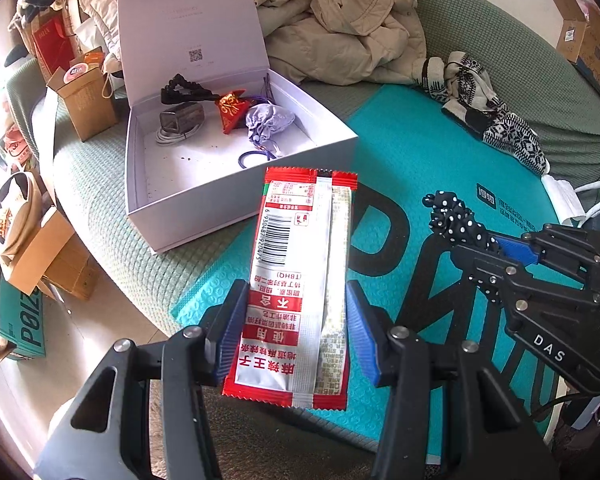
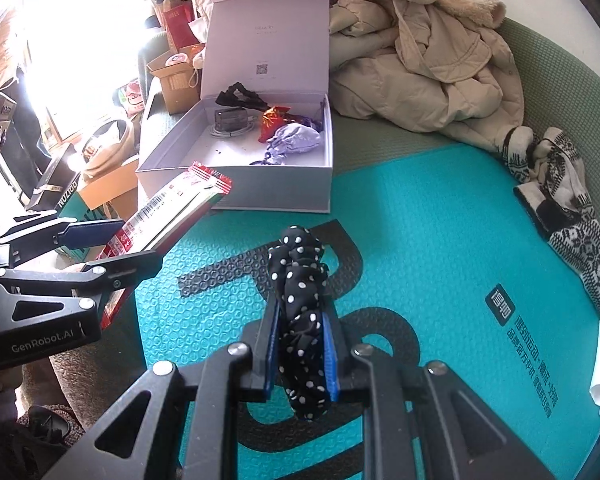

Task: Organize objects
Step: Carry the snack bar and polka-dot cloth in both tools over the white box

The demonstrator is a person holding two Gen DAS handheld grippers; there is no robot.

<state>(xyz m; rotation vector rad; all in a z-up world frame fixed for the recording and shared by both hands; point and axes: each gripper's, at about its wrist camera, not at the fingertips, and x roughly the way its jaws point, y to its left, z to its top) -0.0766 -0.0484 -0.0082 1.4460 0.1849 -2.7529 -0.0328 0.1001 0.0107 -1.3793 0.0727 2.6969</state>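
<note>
My left gripper (image 1: 296, 332) is shut on a red and silver snack packet (image 1: 300, 280), held above the teal mat just short of the open white box (image 1: 240, 200). The packet also shows in the right wrist view (image 2: 168, 216). My right gripper (image 2: 300, 344) is shut on a black polka-dot scrunchie (image 2: 300, 320), held over the mat; it also shows in the left wrist view (image 1: 456, 216). The box (image 2: 276, 188) holds a grey pouch (image 1: 268, 122), a red sachet (image 1: 230, 110), a black scrunchie (image 1: 182, 90), a charger with cable (image 1: 180, 120) and a purple loop (image 1: 256, 158).
A teal mat (image 2: 440, 220) lies on the green sofa. A beige coat (image 2: 432, 52) is piled at the back. A patterned knit garment (image 2: 572, 224) lies at the right. Cardboard boxes (image 1: 48, 260) and bags (image 1: 86, 100) crowd the left side.
</note>
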